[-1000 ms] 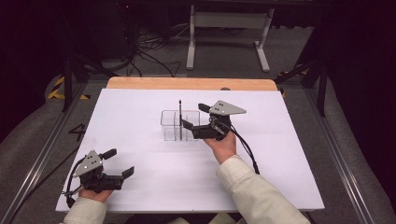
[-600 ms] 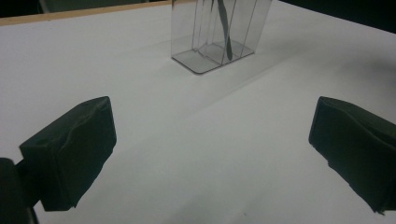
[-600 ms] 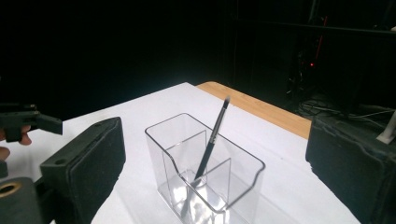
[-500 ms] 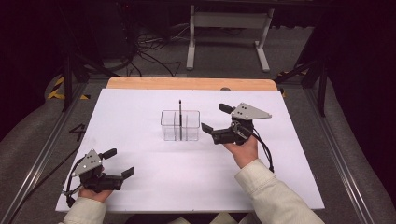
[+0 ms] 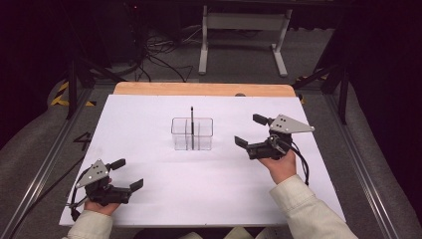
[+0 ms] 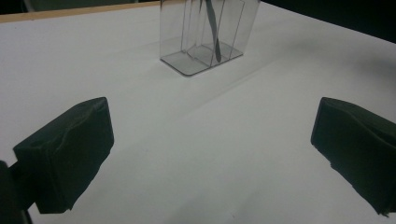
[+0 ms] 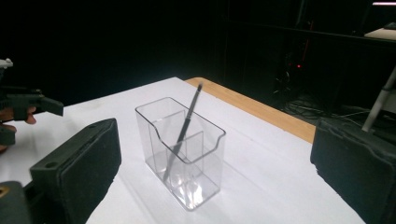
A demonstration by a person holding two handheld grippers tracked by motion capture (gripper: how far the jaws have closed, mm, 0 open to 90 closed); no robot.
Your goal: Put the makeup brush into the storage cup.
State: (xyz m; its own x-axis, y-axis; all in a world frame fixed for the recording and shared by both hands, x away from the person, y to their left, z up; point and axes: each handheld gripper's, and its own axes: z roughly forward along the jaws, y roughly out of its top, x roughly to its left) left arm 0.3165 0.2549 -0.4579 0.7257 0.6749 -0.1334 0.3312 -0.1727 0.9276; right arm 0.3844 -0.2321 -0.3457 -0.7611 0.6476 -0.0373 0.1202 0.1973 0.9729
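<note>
A clear holder (image 5: 192,133) stands at the middle of a white table (image 5: 149,114), toward the far side. A dark pen (image 5: 191,127) leans inside it, tip above the rim. To the holder's right, apart from it, the right gripper (image 5: 247,130) hovers; its jaws have just been opening and stand spread, with nothing between them. At the near left corner, the left gripper (image 5: 127,174) rests, jaws spread and empty.
</note>
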